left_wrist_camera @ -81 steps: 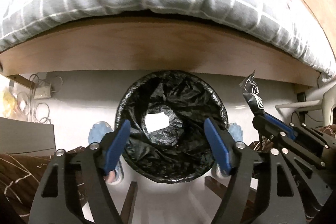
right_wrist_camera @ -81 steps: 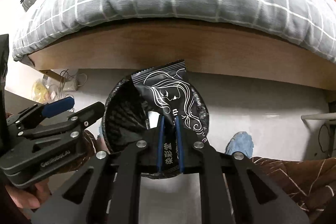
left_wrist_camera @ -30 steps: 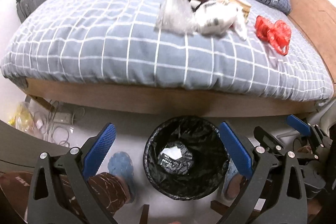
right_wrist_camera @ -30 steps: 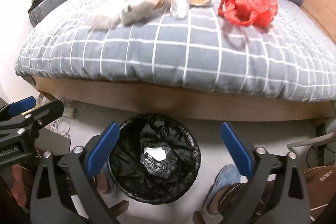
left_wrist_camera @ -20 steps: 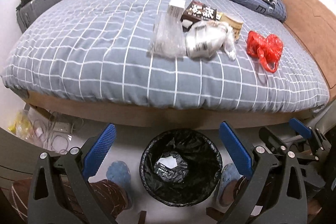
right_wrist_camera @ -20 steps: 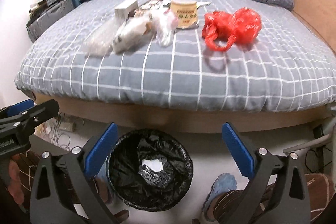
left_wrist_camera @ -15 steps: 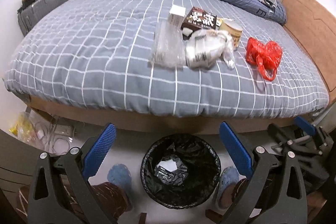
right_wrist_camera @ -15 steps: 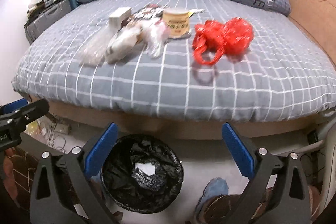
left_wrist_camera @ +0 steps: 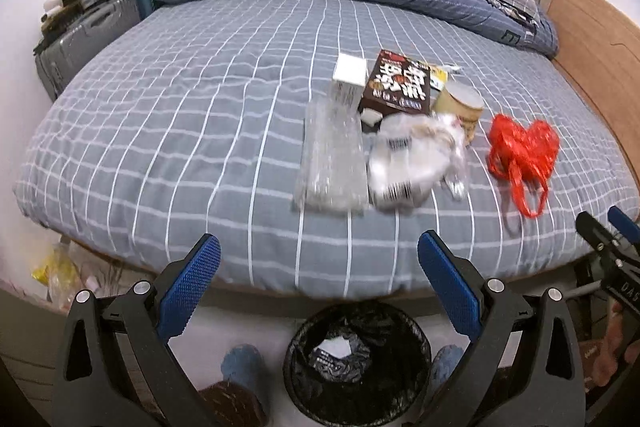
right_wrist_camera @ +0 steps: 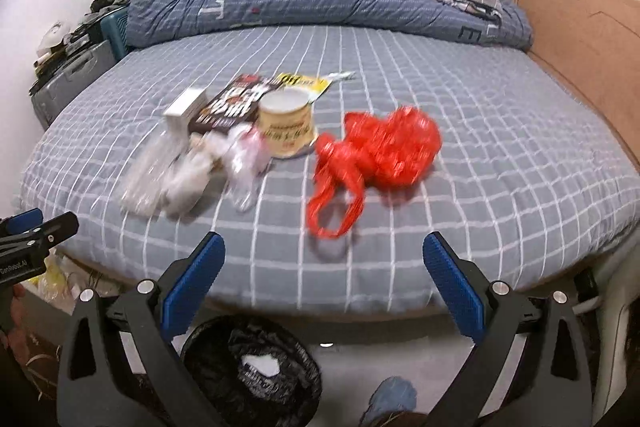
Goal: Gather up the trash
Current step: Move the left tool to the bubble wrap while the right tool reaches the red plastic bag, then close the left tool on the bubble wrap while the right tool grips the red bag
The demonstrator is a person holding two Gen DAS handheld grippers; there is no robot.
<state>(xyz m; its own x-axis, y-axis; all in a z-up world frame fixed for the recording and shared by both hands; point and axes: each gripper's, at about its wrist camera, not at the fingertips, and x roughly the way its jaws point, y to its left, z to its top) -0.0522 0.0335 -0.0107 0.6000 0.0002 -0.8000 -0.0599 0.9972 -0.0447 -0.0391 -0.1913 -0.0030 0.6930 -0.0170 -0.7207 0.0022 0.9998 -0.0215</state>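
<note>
Both claws, left (left_wrist_camera: pixel 320 287) & right (right_wrist_camera: pixel 324 285), wide & empty, above bin (left_wrist_camera: pixel 358 363) w/ bed trash (left_wrist_camera: pixel 408 155) ahead.

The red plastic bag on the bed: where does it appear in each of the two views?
Left wrist: red plastic bag lies right of centre, near the bed's right edge.
Right wrist: it lies near centre.
Shared landmark: the yellow cup, directly left of the bag in both.

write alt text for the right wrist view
Open tongs point at a grey checked bed strewn with trash: a red plastic bag, a paper cup, boxes and clear wrappers. A black-lined bin stands below on the floor.
</note>
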